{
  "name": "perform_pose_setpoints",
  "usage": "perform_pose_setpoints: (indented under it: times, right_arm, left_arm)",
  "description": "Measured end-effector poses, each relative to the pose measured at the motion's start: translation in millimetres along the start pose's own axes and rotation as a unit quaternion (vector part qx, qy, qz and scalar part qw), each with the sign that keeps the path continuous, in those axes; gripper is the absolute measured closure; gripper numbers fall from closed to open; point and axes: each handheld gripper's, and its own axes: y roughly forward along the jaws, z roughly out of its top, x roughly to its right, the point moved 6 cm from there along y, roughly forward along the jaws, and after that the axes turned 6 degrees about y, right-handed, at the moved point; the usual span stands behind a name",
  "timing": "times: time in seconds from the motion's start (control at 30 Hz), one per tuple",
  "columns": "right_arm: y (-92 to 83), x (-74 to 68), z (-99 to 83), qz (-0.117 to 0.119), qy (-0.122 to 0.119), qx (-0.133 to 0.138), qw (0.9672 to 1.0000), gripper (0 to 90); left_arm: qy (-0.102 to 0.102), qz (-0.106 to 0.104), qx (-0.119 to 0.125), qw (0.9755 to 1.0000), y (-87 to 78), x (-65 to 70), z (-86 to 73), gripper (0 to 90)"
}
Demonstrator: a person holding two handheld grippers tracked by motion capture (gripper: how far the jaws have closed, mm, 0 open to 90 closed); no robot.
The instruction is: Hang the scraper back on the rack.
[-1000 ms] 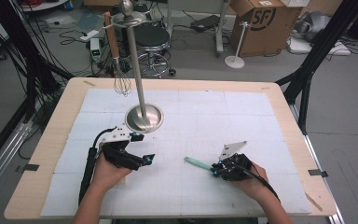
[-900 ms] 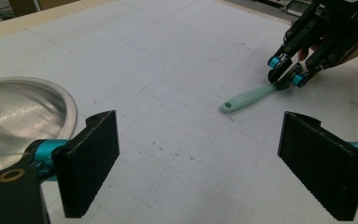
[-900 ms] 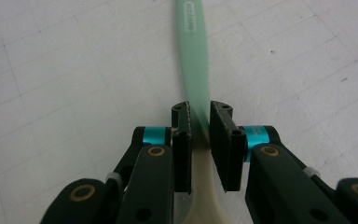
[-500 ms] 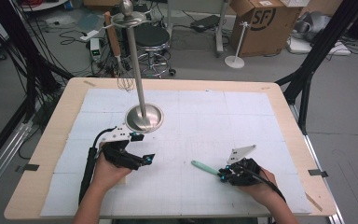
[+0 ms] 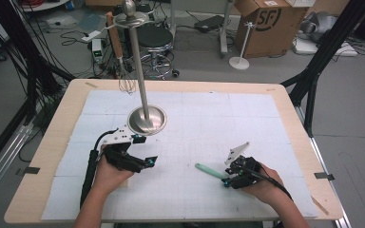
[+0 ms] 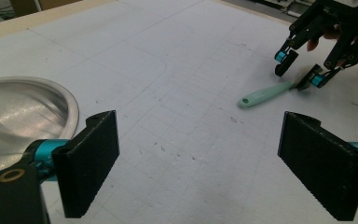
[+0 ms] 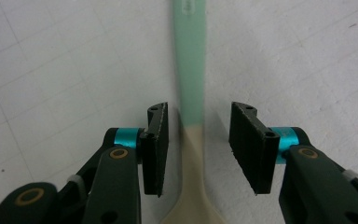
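Spatula [image 5: 210, 171] with a mint-green handle and a cream-coloured blade end, lying flat on the white gridded mat [image 5: 209, 118] that covers the tabletop [image 5: 47, 156]. In the high view it sits at about 5 o'clock from the mat's centre, its handle pointing toward 10 o'clock and its blade end hidden under the right tongs [image 5: 227, 179]. In the right gripper view the spatula [image 7: 190, 70] runs straight up between the two black jaws toward 12 o'clock; the right tongs [image 7: 198, 140] stand apart with a gap showing on each side of the handle, so the pads do not press on it. Their jaws have just been opening, with the spatula between them. The person's right hand [image 5: 261, 183] grips the tool body near the mat's front edge.

Left tongs [image 5: 145, 164], held in the left hand [image 5: 109, 171], rest at about 7 o'clock from the mat's centre, well apart from the spatula. In the left gripper view the left tongs [image 6: 198, 163] are spread wide with only bare mat between the ribbed pads; the spatula [image 6: 263, 94] lies farther off toward 1 o'clock, just below the right tongs [image 6: 298, 74].

Metal stand [image 5: 140, 80], a round polished base with a tall upright rod, stands at about 10 o'clock from the mat's centre, just beyond the left tongs. A whisk [image 5: 127, 84] hangs from the stand's top disc.
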Motion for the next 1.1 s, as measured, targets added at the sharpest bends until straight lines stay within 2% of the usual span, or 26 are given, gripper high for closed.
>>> perform_pose_setpoints:
  times: [0.23,0.37,0.53,0.63,0.77,0.9,1.0,1.1]
  right_arm:
    - [2.3,-0.3,5.5,0.003,0.004,-0.038,0.9993,56.5]
    - [3.2,-0.3,9.3,0.004,0.001,-0.064,0.9979,59.5]
    - [3.1,-4.1,10.2,0.012,-0.015,-0.066,0.9977,76.1]
    - [3.0,-4.9,10.0,0.015,-0.021,-0.064,0.9976,79.7]
    - [2.0,-4.6,8.9,0.015,-0.029,-0.058,0.9978,80.1]
    - [1.3,-4.6,7.5,0.019,-0.029,-0.036,0.9988,80.4]
    - [1.1,-3.0,9.5,0.015,-0.025,-0.003,0.9996,80.5]
    - [-1.0,-2.5,14.6,0.024,-0.018,0.031,0.9991,80.5]
  left_arm:
    - [0.0,0.002,0.0,1.0,-0.5,-0.7,-0.1,13.2]
    - [0.001,0.0,-0.001,1.0,-0.1,0.3,0.1,13.2]
    - [0.001,0.0,-0.003,1.0,0.7,0.2,-0.5,13.2]
    - [0.001,0.0,-0.004,1.0,0.8,0.3,-0.6,13.2]
    - [0.001,0.001,-0.002,1.0,0.0,-0.2,-0.4,13.2]
    - [0.002,0.0,-0.003,1.0,0.2,-0.1,-0.3,13.2]
    - [0.0,0.002,-0.002,1.0,-0.1,-0.4,-0.4,13.2]
    - [0.0,0.001,-0.004,1.0,-0.2,-0.3,-0.6,13.2]
